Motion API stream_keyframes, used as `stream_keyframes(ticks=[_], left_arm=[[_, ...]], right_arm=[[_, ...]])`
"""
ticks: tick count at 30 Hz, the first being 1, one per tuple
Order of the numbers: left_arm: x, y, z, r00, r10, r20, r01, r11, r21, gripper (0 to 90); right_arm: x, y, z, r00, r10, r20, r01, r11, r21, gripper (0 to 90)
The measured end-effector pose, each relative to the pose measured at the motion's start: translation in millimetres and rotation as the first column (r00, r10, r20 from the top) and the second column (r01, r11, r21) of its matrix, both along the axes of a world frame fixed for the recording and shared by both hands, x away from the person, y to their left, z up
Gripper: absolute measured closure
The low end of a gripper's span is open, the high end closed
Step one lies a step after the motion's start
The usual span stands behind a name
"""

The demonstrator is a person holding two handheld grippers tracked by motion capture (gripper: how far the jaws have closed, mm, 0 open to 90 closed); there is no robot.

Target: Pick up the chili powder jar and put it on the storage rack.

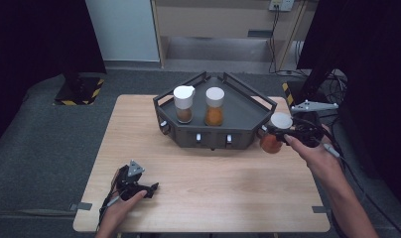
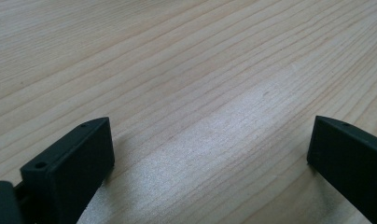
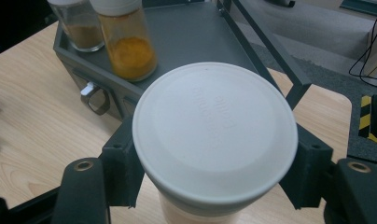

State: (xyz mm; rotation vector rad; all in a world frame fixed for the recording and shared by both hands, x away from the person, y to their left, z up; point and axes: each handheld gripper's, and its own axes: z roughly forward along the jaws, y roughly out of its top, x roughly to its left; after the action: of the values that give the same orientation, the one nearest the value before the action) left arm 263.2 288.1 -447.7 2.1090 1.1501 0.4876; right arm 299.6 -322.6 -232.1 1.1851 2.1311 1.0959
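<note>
Right hand-held gripper (image 1: 277, 133) is clamped on a white-lidded jar (image 1: 274, 135) of reddish-orange powder, just right of the grey rack (image 1: 243, 115). Two more jars sit inside: brown spice (image 1: 183, 104) left, orange spice (image 1: 214, 106) right. Left hand-held gripper (image 1: 150, 189) rests spread wide on the counter (image 1: 213, 178), near left.

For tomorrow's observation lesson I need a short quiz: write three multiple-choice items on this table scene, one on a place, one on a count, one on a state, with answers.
1. Where is the jar that the right claw grips?
A. inside the tray
B. just off the tray's right end
C. beside the left claw

2. How many jars stand inside the tray?
A. two
B. three
C. four

3. How does the left claw stand?
A. shut on a jar
B. shut on a lid
C. open over bare table

Answers:
1 B, the high view shows it outside the tray's right wall.
2 A, a brown-filled jar and an orange-filled jar stand there.
3 C, its jaws stand wide apart with just wood between them.
</note>
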Motion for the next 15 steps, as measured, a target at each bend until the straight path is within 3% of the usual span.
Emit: stream_keyframes(ticks=[15], left_arm=[[0.0,0.0,0.0,1.0,0.0,0.0,0.0,1.0,0.0,0.0]], right_arm=[[16.7,10.2,14.9,0.9999,0.006,0.009,-0.006,1.0,-0.01,34.3]])
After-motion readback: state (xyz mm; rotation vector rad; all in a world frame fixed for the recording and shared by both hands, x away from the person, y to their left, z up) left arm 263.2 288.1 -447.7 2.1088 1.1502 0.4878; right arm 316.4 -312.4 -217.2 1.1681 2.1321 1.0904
